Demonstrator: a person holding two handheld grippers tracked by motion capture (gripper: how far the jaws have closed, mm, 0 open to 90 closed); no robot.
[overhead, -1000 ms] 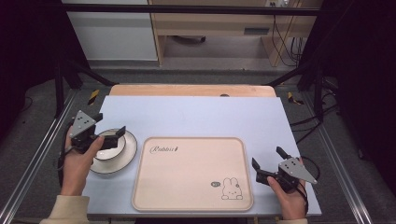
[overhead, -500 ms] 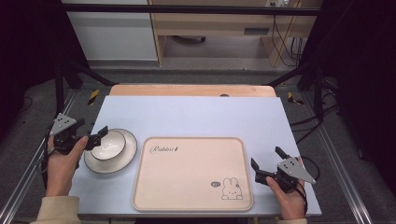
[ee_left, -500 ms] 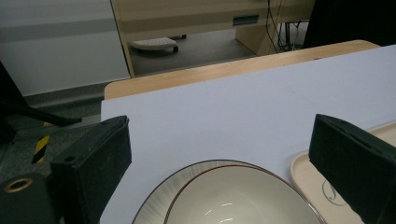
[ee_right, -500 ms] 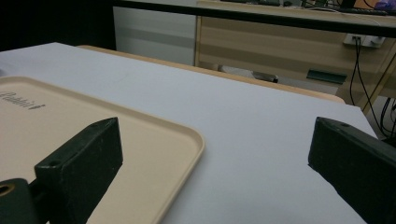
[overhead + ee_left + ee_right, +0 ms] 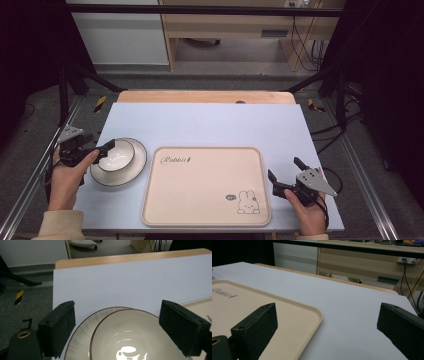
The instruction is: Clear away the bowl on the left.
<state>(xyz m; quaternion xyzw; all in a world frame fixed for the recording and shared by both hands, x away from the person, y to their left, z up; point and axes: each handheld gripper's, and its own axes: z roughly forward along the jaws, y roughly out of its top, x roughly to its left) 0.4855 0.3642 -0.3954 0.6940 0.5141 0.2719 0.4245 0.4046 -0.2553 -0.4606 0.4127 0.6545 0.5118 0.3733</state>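
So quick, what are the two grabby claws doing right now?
Left gripper: open, jaws spread at the near rim of the white bowl on its plate, holding nothing.
Right gripper: open, empty, beside the beige tray.

1. Left tool [image 5: 102, 148]: black body, two black block-shaped jaws with flat faces, a grey three-cornered plate on top
2. In the left gripper view the left tool [image 5: 125, 332] has matte, slightly textured jaw blocks, each with a small round hole near the top edge; a brass-coloured ring sits on the black body at lower left
3. Right tool [image 5: 286, 176]: black, with two pointed black jaws and a grey three-cornered plate; a thin black cable loops beside it
4. Both cuffs at the wrists are cream-coloured sleeves [image 5: 56, 225]
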